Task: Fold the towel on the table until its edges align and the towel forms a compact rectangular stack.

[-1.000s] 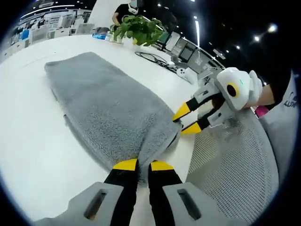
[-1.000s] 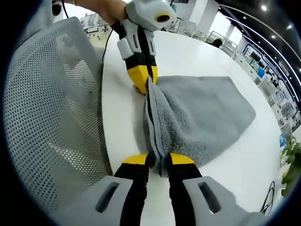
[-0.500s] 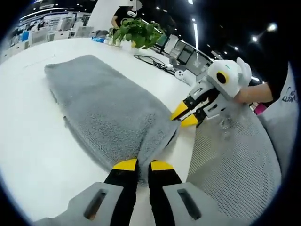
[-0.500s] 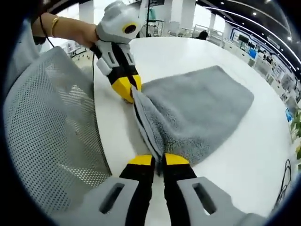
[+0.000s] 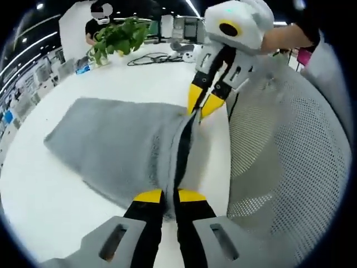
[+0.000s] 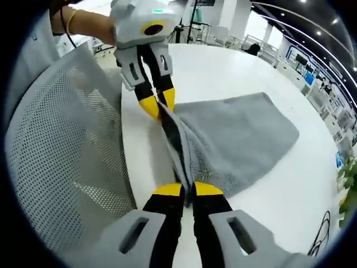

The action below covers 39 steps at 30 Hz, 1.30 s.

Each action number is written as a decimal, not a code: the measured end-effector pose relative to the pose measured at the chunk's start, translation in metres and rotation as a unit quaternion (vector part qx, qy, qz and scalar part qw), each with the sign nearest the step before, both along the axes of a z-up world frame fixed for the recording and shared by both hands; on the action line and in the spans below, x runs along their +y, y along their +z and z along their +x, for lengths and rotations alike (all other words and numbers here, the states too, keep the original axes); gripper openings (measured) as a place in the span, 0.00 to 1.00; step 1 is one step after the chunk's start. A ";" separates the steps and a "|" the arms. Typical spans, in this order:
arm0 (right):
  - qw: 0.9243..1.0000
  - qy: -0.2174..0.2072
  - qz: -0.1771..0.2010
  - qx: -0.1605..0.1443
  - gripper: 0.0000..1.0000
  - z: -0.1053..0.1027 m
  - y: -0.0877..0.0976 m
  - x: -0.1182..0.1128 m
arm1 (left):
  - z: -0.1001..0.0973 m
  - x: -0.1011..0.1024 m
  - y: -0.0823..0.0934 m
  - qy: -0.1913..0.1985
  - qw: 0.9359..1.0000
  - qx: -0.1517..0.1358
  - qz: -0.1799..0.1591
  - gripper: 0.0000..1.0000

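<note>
Left gripper (image 5: 169, 196): black jaws, yellow tips, grey moulded shoulders with slot-shaped cut-outs at base. Same gripper in right gripper view (image 6: 159, 107): white rounded housing, green light on top, black arms ending in yellow tips, grey side plates with slots.

Right gripper (image 6: 188, 190): black jaws, yellow tips, grey slotted shoulders. Same gripper in left gripper view (image 5: 202, 105): white rounded housing, grey slotted plates, black-and-yellow jaws.

Person: gold bangle (image 6: 71, 20) on wrist; dark sleeve (image 5: 304, 19); grey garment with dark lettering at edge.
</note>
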State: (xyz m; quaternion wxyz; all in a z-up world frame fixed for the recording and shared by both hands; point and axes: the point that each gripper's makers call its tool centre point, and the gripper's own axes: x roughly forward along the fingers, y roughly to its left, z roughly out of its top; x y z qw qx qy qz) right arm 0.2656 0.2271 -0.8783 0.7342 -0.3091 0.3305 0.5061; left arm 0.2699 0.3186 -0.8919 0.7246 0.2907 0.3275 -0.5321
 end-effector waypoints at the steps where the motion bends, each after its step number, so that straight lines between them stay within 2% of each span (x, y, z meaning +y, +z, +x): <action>1: 1.000 0.001 0.002 0.001 0.04 0.002 0.003 0.000 | 0.000 -0.001 0.001 0.002 1.000 0.000 -0.001 0.07; 11: 1.000 0.004 0.013 0.008 0.04 0.008 0.025 0.001 | 0.007 0.002 0.024 0.001 1.000 -0.025 0.000 0.07; 18: 1.000 0.023 0.003 0.006 0.04 0.008 0.036 0.001 | 0.008 0.001 0.037 -0.023 0.999 -0.043 0.022 0.07; 21: 1.000 0.026 0.005 0.007 0.04 0.008 0.042 0.001 | 0.006 0.001 0.044 -0.035 0.998 -0.038 0.033 0.07; 31: 0.999 0.044 0.004 0.012 0.04 -0.001 0.062 -0.001 | 0.002 0.001 0.068 -0.057 0.996 -0.051 0.044 0.07; 39: 0.998 0.039 0.020 0.042 0.04 -0.017 0.078 0.001 | -0.013 0.001 0.085 -0.079 0.994 -0.054 0.061 0.07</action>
